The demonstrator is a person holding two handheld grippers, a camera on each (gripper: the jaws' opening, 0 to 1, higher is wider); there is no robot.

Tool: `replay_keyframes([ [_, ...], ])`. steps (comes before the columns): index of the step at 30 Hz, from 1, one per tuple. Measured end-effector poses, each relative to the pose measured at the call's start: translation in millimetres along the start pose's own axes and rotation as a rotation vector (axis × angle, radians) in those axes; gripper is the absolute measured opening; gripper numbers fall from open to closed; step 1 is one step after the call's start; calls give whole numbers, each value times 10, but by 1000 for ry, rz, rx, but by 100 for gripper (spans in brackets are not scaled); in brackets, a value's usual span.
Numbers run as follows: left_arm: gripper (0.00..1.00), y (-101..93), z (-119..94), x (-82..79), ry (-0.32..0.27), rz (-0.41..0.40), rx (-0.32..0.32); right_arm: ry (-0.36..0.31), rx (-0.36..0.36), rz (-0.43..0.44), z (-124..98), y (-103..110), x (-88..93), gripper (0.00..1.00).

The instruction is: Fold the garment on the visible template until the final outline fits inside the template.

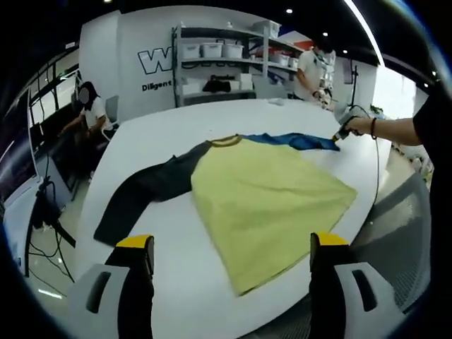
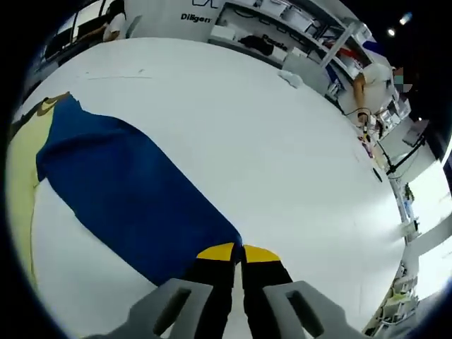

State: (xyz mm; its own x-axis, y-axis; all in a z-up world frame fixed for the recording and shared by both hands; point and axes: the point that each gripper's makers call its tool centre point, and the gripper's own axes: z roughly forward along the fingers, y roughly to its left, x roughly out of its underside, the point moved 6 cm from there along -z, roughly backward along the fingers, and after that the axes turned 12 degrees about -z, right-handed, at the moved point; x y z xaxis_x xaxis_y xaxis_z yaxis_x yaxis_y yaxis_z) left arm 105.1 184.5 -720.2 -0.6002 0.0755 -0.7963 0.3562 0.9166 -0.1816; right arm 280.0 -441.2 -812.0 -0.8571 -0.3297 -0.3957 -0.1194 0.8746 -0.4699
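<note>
Garment (image 1: 272, 201): a yellow-bodied shirt lies spread flat on the white table (image 1: 176, 134), its hem toward the near edge, its dark grey sleeve (image 1: 141, 194) stretched toward one side edge and its blue sleeve (image 2: 134, 198) toward the far side. The left gripper (image 1: 233, 251) hangs over the near edge with its yellow-tipped jaws wide apart and nothing between them. The right gripper (image 2: 238, 253), visible in the left gripper view held out in a person's hand (image 1: 361, 126), has its jaws pinched together on the blue sleeve's cuff.
</note>
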Motion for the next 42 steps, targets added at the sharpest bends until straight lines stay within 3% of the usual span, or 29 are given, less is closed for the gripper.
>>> replay_keyframes([
  [4,92,-35,15,-10,0,11,20,10,21,-24,81,-56,22,0],
  [13,92,-42,21,-1,20,25,34,-48,72,-68,218,-213,-24,0],
  [26,98,-75,51,-1,24,19,58,-74,90,-23,264,-253,-61,0],
  [28,99,-77,57,4,28,10,60,-76,73,53,254,-268,-55,0],
  [29,99,-79,55,7,33,7,62,-102,65,156,233,-294,-70,4],
  [32,99,-82,34,-17,24,0,68,-150,-8,331,174,-308,-77,17],
  [37,99,-73,-2,-45,-16,-38,74,-193,-24,358,-30,-259,-4,37],
  [42,99,-89,2,8,10,-28,83,-200,-48,359,-121,-210,94,53],
])
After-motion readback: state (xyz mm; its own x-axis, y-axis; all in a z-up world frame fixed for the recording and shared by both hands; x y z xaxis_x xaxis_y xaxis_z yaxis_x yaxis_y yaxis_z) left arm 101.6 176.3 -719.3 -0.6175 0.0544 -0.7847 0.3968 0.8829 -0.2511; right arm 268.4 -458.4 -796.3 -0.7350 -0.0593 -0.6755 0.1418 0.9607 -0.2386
